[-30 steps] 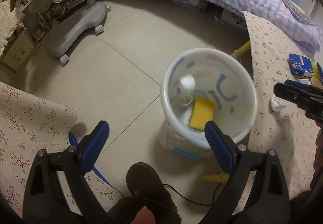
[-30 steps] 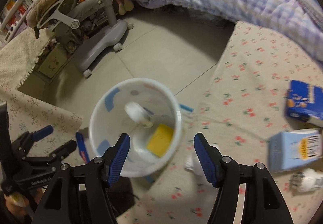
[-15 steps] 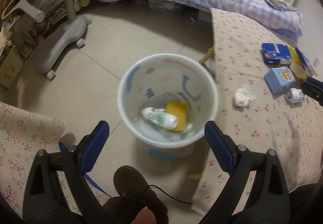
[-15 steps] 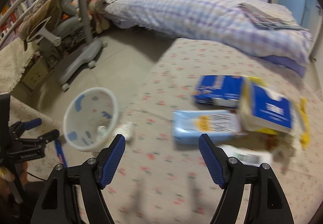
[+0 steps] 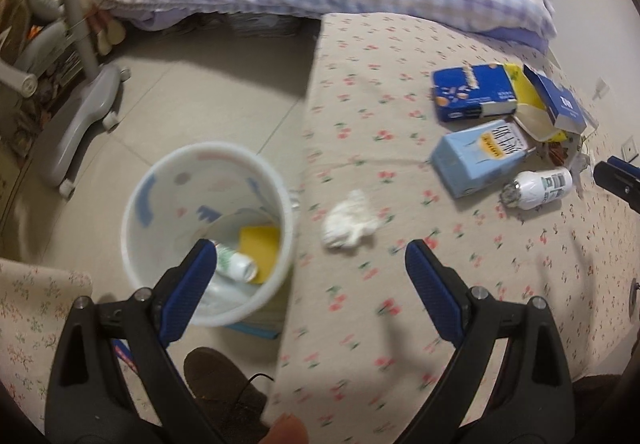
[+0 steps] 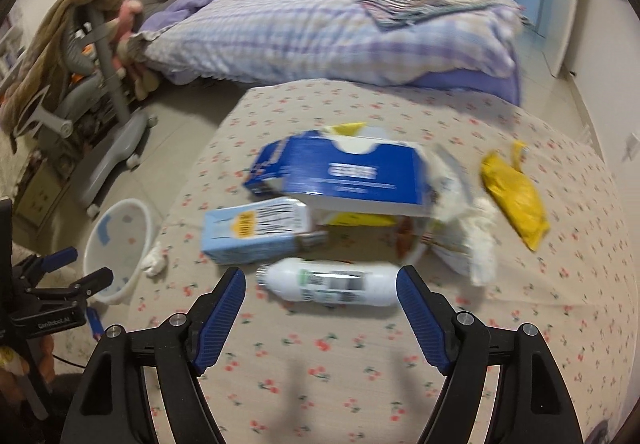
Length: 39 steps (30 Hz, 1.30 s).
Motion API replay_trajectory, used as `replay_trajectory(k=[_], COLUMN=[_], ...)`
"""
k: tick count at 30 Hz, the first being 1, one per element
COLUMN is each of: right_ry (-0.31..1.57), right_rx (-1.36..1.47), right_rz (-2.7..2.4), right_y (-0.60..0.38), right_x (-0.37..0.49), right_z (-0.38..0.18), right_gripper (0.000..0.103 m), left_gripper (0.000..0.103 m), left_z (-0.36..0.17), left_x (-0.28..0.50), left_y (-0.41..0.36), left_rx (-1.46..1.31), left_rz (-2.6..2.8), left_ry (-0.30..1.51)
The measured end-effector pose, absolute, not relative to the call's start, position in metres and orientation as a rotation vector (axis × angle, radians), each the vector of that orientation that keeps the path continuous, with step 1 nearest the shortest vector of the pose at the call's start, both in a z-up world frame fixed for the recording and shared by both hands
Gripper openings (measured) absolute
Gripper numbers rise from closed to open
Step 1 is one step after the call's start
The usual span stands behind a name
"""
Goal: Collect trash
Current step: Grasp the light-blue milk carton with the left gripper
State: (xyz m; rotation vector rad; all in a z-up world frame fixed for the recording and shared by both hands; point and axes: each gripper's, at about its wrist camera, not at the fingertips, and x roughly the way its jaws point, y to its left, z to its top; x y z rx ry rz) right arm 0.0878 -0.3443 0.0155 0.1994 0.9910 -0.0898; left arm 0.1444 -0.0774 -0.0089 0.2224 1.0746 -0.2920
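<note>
Now that the right tongs [image 6: 320, 302] have swung from the bin [image 6: 120, 248] onto the desk [image 6: 400, 384], they gape wide around the white bottle [image 6: 328, 286]. Beside the bin, the left tongs [image 5: 312, 286], equally wide, face a crumpled tissue [image 5: 350, 220]; another pickup seems next.

**Both claws moved from the bin to the table**

The right gripper [image 6: 320, 300] swung away from the white bin [image 6: 120, 244] and came over the white bottle [image 6: 332, 286], which then lay between its open fingers. The left gripper [image 5: 310, 276] shifted right, so the crumpled tissue [image 5: 350, 220] lay just ahead of it.
</note>
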Motion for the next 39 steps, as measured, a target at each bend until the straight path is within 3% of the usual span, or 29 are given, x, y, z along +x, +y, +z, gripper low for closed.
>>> replay_trajectory(k=[11, 20, 27, 33, 35, 39], right_ry=[1.029, 1.042, 1.043, 1.055, 1.064, 1.081], right_rx=[0.291, 0.312, 0.327, 0.325, 0.318, 0.324], right_rz=[-0.189, -0.218, -0.240, -0.246, -0.247, -0.245], right_y=[-0.391, -0.406, -0.414, -0.417, -0.416, -0.412], right_x=[0.067, 0.065, 0.061, 0.056, 0.057, 0.060], right_z=[0.003, -0.003, -0.005, -0.009, -0.012, -0.017], right_gripper=[0.080, 0.080, 0.080, 0.080, 0.080, 0.080], left_gripper=[0.095, 0.095, 0.082, 0.081, 0.072, 0.069], left_z=[-0.025, -0.024, -0.040, -0.040, -0.046, -0.048], left_x=[0.170, 0.186, 0.188, 0.177, 0.171, 0.159], left_y=[-0.164, -0.197, -0.215, -0.216, -0.219, -0.219], left_rx=[0.310, 0.219, 0.200, 0.251, 0.307, 0.377], left_rz=[-0.429, -0.578, -0.659, -0.682, -0.694, -0.685], left_ry=[1.046, 1.044, 1.109, 1.139, 1.171, 1.146])
